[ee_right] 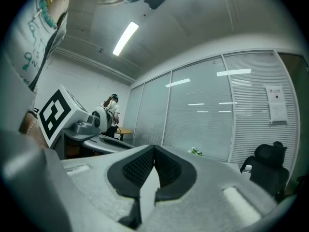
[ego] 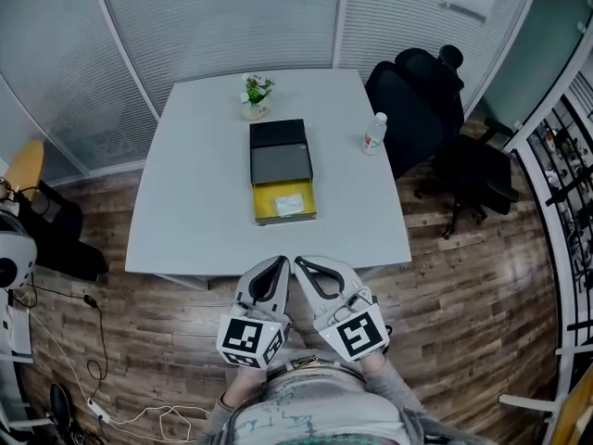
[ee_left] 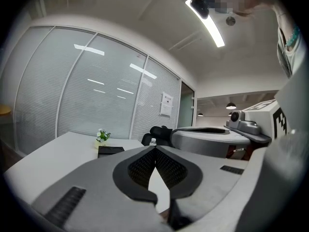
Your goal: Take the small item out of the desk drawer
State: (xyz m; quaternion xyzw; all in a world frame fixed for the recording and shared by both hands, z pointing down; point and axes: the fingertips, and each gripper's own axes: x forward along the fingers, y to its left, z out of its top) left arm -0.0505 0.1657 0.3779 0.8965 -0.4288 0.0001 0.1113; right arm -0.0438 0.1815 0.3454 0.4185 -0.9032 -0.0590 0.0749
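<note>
white table (ego: 185,202) fills the middle of the head view, with a black office chair (ego: 417,100) at its far right corner. the black desk drawer unit (ego: 278,151) sits mid-table, and its yellow drawer (ego: 261,197) is open toward you. your left gripper (ego: 281,261) and right gripper (ego: 298,262) are side by side just off the near table edge, well short of the drawer. both claws are closed tip to tip, nothing between the pads. potted plant (ego: 256,94) is just behind the unit, water bottle (ego: 374,133) near the right edge. the small item (ego: 288,205), a pale flat packet, lies in the open drawer.
</note>
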